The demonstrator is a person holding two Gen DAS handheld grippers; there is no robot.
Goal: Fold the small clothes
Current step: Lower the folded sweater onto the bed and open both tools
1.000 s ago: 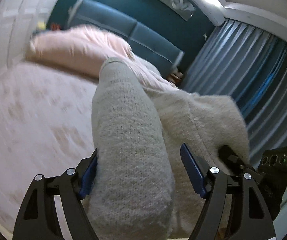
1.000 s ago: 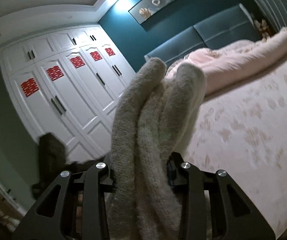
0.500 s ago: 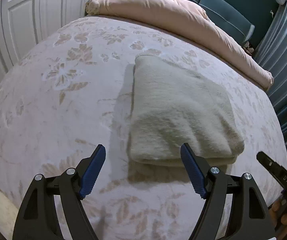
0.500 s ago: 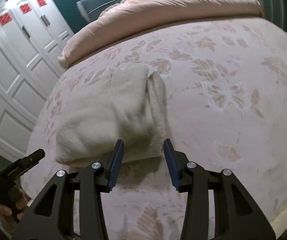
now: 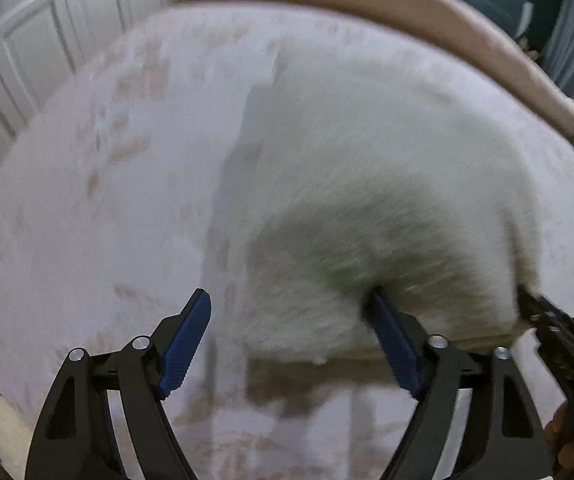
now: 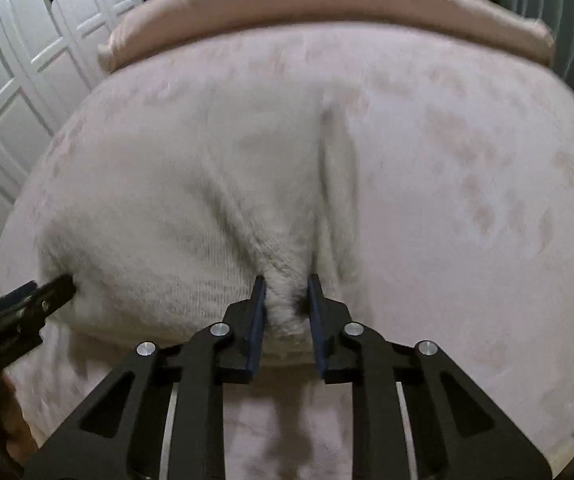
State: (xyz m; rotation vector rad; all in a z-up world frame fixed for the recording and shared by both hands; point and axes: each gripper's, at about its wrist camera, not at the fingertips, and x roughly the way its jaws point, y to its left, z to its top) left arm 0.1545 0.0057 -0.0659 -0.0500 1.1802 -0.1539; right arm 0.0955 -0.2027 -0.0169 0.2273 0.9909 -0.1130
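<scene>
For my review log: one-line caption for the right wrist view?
Right gripper pinching the near edge of the folded cream sweater on the bed.

Bed (image 6: pixel 467 184) open right of folded sweater (image 6: pixel 191 200) and left of it toward the wardrobe-side edge. Rolled pink duvet (image 6: pixel 327 12) blocks the whole head edge.

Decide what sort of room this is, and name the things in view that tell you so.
Most likely a bedroom: a bed under a pale floral bedspread, a rolled pink duvet across its far end, and white panelled wardrobe doors beside it.
</scene>
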